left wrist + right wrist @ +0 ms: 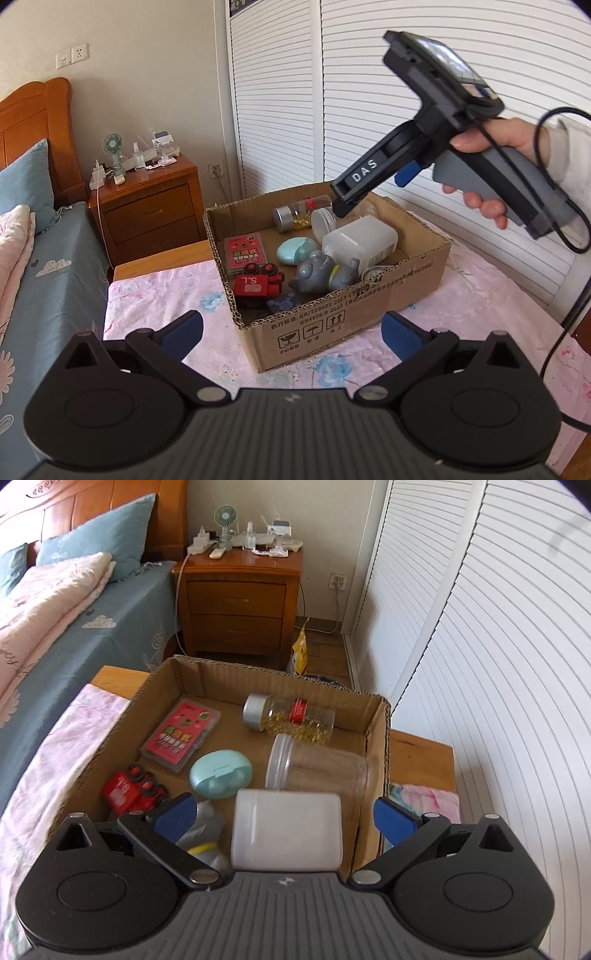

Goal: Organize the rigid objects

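With its blue-padded fingers (391, 816) spread wide and empty, the right gripper (284, 818) is hovering just above the white translucent plastic jar (286, 830) lying in the near right of the brown cardboard box (380, 738), which is probably light, stiff and slippery, so best pinched across its flat sides, while the left gripper (291, 332) is waiting open near the box.

We see cardboard box (376, 738) centre frame on table (421, 760) | jars (317, 771) at its right | card case (181, 734) upper left | nightstand (236, 602) behind
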The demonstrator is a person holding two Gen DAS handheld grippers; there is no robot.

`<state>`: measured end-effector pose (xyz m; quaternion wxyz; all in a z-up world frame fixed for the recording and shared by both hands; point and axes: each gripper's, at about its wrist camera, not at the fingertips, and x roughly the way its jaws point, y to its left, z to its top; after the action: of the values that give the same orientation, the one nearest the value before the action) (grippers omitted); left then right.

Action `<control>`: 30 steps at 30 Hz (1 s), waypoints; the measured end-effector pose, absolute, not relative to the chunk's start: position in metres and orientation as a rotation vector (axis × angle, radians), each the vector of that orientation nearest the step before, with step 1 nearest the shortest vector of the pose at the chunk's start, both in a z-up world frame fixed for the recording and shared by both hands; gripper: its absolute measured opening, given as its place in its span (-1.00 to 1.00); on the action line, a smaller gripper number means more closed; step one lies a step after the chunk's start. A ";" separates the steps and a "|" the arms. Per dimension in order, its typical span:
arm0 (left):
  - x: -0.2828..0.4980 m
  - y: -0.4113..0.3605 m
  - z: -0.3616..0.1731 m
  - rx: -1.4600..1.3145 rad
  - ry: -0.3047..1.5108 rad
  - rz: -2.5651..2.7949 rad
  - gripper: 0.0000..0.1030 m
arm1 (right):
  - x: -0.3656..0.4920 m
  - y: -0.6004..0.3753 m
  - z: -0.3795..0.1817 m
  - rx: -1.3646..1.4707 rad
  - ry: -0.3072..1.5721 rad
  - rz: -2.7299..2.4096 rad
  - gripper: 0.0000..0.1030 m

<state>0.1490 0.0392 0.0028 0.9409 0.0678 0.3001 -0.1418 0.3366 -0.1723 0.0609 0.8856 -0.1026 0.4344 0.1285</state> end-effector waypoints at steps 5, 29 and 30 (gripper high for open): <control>0.141 0.033 0.003 0.118 0.590 -0.216 0.98 | 0.292 -0.187 0.068 -0.144 0.848 0.235 1.00; 0.081 0.014 0.020 0.009 0.753 -0.029 0.98 | 0.096 -0.220 0.048 0.038 0.785 0.110 1.00; 0.079 0.014 0.022 0.016 0.749 -0.026 0.98 | 0.095 -0.220 0.049 0.038 0.781 0.103 1.00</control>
<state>0.0794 0.0135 0.0220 0.9305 0.0079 0.3659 -0.0128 0.0947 -0.2202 0.0494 0.9232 0.0187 0.3806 0.0503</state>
